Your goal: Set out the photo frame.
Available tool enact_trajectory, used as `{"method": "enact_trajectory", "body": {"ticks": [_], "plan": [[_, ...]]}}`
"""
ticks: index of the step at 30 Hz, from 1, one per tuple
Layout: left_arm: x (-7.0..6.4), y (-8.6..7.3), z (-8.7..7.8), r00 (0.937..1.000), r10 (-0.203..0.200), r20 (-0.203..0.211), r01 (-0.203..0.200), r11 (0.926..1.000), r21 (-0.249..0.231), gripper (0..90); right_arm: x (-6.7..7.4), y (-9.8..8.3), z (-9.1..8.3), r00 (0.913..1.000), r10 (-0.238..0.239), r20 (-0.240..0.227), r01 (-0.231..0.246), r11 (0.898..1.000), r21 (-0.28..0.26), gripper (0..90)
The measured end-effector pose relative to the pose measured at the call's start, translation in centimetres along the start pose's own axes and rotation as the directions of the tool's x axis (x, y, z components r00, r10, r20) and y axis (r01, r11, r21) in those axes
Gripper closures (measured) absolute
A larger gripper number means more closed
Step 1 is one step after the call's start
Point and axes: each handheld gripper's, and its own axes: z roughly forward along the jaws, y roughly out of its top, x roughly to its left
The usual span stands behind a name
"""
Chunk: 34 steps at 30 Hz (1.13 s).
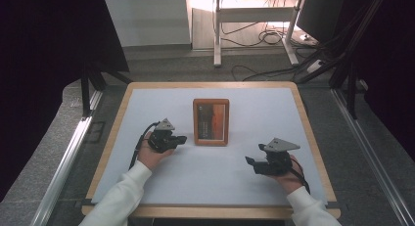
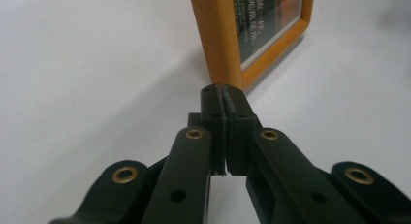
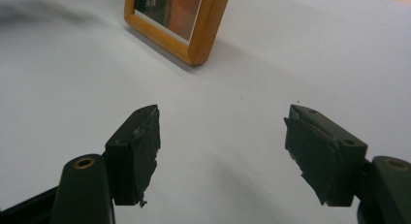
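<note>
Wooden picture frame lying flat at the centre of the white table top, just above mid-frame in the high view; left gripper, left of centre, jaws pressed together on nothing, tips just beside the frame's lower left corner, contact not discernible; right gripper, lower right, jaws spread wide over bare table, well apart from the frame, which sits at upper left of the right gripper view.
</note>
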Motion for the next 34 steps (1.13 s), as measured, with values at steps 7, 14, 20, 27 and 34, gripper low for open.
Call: {"method": "enact_trajectory", "body": {"ticks": [7, 14, 20, 27, 34], "plan": [[-1.5, -1.5, -1.2, 0.9999, 0.005, -0.012, -0.005, 1.0, -0.002, 54.8, 0.1, -0.3, 0.0, 0.9996, -0.017, 0.024, 0.017, 1.0, 0.003, 28.7], [-2.2, -2.6, -2.5, 0.9993, 0.008, -0.037, -0.008, 1.0, -0.001, 34.5, -0.4, -0.6, 0.1, 0.9993, -0.001, 0.038, 0.002, 1.0, 0.0, 28.2], [-1.9, -3.1, -3.3, 0.9992, -0.028, -0.03, 0.027, 0.9993, -0.024, 32.3, -0.8, -0.8, 0.2, 0.9992, 0.02, 0.035, -0.02, 1.0, -0.008, 28.1], [-1.7, -3.1, -3.1, 0.9991, -0.031, -0.028, 0.031, 0.9995, -0.012, 31.8, -0.9, -0.8, 0.2, 0.9991, 0.023, 0.036, -0.022, 1.0, -0.012, 27.7], [-1.5, -3.1, -2.8, 0.9985, -0.049, -0.025, 0.048, 0.9987, -0.018, 31.0, -1.0, -0.8, 0.0, 0.9987, 0.031, 0.041, -0.03, 0.999, -0.032, 26.4]]}}
